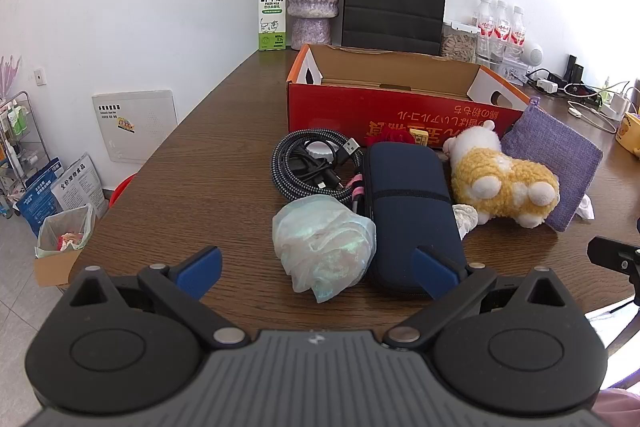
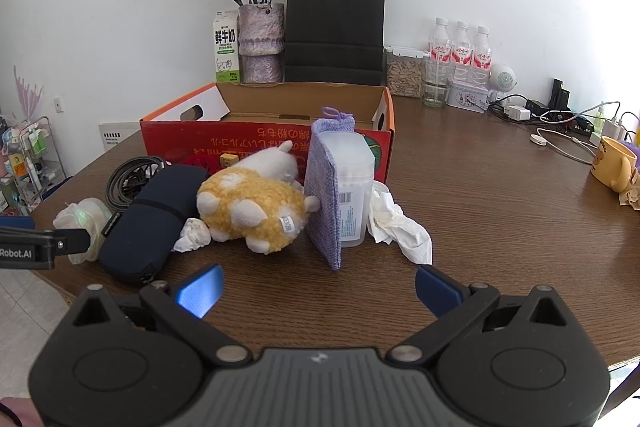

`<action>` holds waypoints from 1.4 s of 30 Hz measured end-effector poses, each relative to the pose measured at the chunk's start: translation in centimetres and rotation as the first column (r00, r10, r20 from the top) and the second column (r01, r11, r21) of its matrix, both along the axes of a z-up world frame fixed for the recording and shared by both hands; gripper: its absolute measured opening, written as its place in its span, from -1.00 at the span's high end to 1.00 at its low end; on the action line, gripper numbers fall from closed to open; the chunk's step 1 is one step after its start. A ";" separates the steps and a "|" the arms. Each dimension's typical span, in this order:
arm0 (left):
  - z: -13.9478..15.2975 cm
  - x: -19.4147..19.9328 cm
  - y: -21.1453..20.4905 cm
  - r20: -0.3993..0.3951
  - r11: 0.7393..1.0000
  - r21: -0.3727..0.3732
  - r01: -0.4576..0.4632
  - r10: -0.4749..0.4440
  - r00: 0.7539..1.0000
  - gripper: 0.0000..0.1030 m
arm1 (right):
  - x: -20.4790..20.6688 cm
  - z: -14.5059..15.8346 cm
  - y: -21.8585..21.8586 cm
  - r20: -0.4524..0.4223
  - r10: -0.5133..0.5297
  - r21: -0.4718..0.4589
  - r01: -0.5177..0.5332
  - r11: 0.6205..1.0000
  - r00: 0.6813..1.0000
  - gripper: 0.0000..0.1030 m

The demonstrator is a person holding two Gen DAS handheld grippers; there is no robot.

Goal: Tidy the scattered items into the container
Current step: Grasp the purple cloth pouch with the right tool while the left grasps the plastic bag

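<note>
Only the right wrist view shows a clear plastic box (image 2: 354,187) behind the purple pouch (image 2: 326,195), perhaps touching it. Both grippers (image 1: 316,273) (image 2: 318,291) hang spread, empty, over the wooden table (image 2: 500,211); the red carton (image 1: 400,111) sits beyond the clutter.

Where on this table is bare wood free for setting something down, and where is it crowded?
Free: the wood between the tissue and the yellow mug, and left of the coiled cable towards the table edge. Crowded: the strip before the red box, from plastic bag to purple pouch.
</note>
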State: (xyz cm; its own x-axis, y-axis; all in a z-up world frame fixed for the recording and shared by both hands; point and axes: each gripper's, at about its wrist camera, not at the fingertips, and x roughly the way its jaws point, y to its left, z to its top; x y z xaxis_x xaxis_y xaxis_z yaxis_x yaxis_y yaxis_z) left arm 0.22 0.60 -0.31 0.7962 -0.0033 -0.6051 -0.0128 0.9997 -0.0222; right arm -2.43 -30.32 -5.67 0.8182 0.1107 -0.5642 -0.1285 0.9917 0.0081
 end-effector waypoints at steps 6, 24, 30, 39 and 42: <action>0.0 0.0 0.0 -0.001 1.000 0.000 0.000 0.000 1.000 -1.00 | 0.0 0.0 0.0 -0.001 0.000 0.000 0.000 1.000 1.000 -0.99; -0.6 0.2 0.8 -0.002 0.999 -0.015 -0.042 0.042 0.999 -1.00 | -0.1 -0.7 -0.6 0.003 -0.021 -0.006 0.021 1.000 1.000 -0.96; -0.5 0.5 1.4 0.011 0.998 -0.040 -0.050 0.050 0.999 -1.00 | 0.4 -1.0 -0.9 -0.002 -0.036 -0.005 0.036 0.999 0.999 -0.96; -1.5 1.5 2.1 0.000 0.994 -0.101 -0.037 0.037 0.999 -0.60 | 0.8 -1.6 -2.0 0.007 -0.057 -0.002 0.057 0.998 0.998 -0.95; -1.8 1.8 2.1 0.000 0.993 -0.119 -0.028 0.028 1.000 -0.45 | 1.0 -1.9 -2.0 0.010 -0.053 -0.005 0.053 0.999 0.999 -0.93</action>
State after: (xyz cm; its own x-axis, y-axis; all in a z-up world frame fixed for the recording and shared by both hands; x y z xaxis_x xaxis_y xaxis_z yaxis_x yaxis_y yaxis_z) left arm 1.97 2.69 -2.11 0.7982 -0.0523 -0.6001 -0.0408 0.9892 -0.1406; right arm -1.46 -32.37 -7.61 0.8286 0.0645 -0.5561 -0.0761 0.9971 0.0021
